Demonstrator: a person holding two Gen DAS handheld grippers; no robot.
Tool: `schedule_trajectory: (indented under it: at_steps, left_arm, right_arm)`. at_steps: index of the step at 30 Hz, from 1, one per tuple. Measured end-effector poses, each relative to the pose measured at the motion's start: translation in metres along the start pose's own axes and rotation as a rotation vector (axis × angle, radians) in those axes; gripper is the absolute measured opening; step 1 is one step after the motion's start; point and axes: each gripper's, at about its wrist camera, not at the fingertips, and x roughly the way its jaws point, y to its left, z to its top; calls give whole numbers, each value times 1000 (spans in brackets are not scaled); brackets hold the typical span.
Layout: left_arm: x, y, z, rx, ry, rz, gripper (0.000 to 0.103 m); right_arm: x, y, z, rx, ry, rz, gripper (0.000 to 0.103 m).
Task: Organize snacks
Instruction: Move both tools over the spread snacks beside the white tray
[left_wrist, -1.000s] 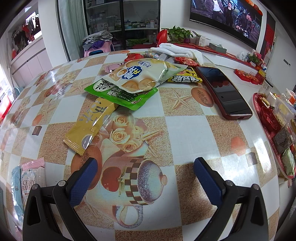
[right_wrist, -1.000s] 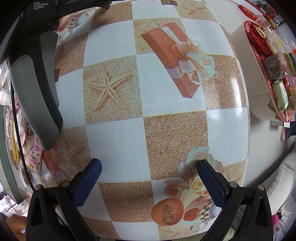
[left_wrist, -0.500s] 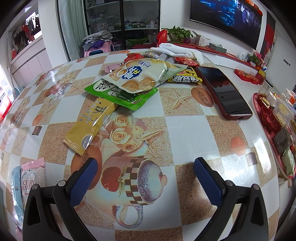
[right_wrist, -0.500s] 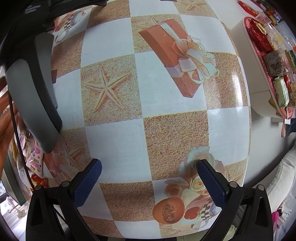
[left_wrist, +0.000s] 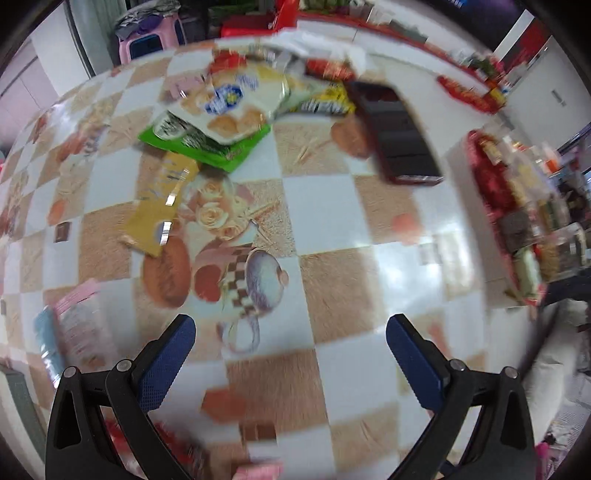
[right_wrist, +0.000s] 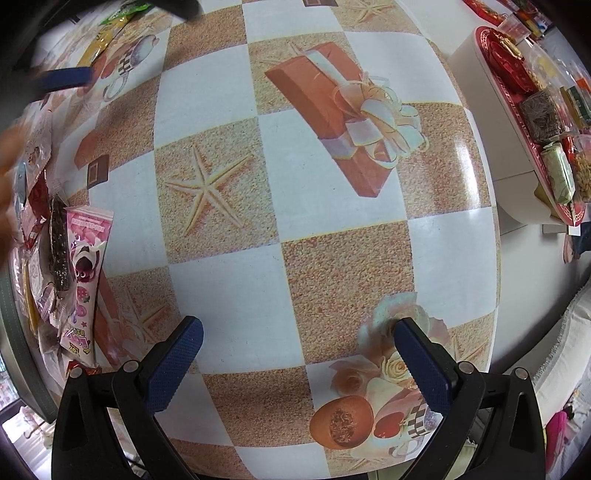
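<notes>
Hovering wide open and empty over the tablecloth (left_wrist: 332, 221): left gripper (left_wrist: 291, 354), likewise right gripper (right_wrist: 299, 354). Nearest, yellow packet (left_wrist: 159, 206), flat, light, crinkly, likely slippery foil; best pinched across a long edge. Beyond, touching, green packet (left_wrist: 207, 147) under a puffy cream bag (left_wrist: 236, 103).

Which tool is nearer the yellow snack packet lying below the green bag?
Left. The left tool faces the yellow snack packet, which lies ahead and to its left. From the right tool that packet sits at the far upper-left edge, well beyond it.
</notes>
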Motion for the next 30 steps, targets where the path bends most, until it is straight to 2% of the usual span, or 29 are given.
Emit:
schedule_trajectory:
  at_steps: [1, 3, 5, 6, 7, 8, 11, 12, 15, 19, 25, 30]
  left_arm:
    - [-14, 5, -1, 0, -12, -11, 103]
    - [-40, 18, -10, 7, -14, -24, 103]
    - [-58, 49, -38, -1, -35, -45, 103]
    - [-65, 68, -51, -9, -25, -7, 103]
    - [-70, 87, -64, -24, -17, -12, 103]
    - [-73, 107, -78, -42, 8, -14, 103]
    - [-62, 158, -126, -98, 109, 51, 103]
    - [-59, 168, -136, -116, 132, 67, 103]
    - [-49, 187, -160, -163, 178, 100, 103]
    - [-27, 180, -166, -131, 181, 120, 103]
    - [5, 174, -158, -97, 202, 148, 103]
    - [0, 191, -144, -114, 179, 151, 103]
  right_arm:
    - [0, 1, 0, -2, 1, 4, 103]
    - [0, 3, 2, -17, -31, 69, 103]
    - [-1, 4, 6, -29, -31, 99, 103]
    - [-1, 7, 10, -41, -17, 122, 103]
    - [-1, 8, 13, -48, 6, 119, 103]
    - [-1, 8, 15, -51, 16, 122, 103]
    - [-11, 12, 19, -38, 25, 216, 103]
    - [-18, 13, 19, -33, 31, 269, 103]
    - [-32, 27, 8, -44, 29, 302, 103]
    - [-46, 51, 2, -50, 40, 302, 103]
    - [-68, 86, 22, -47, 20, 269, 103]
    - [-87, 100, 45, 29, 22, 281, 103]
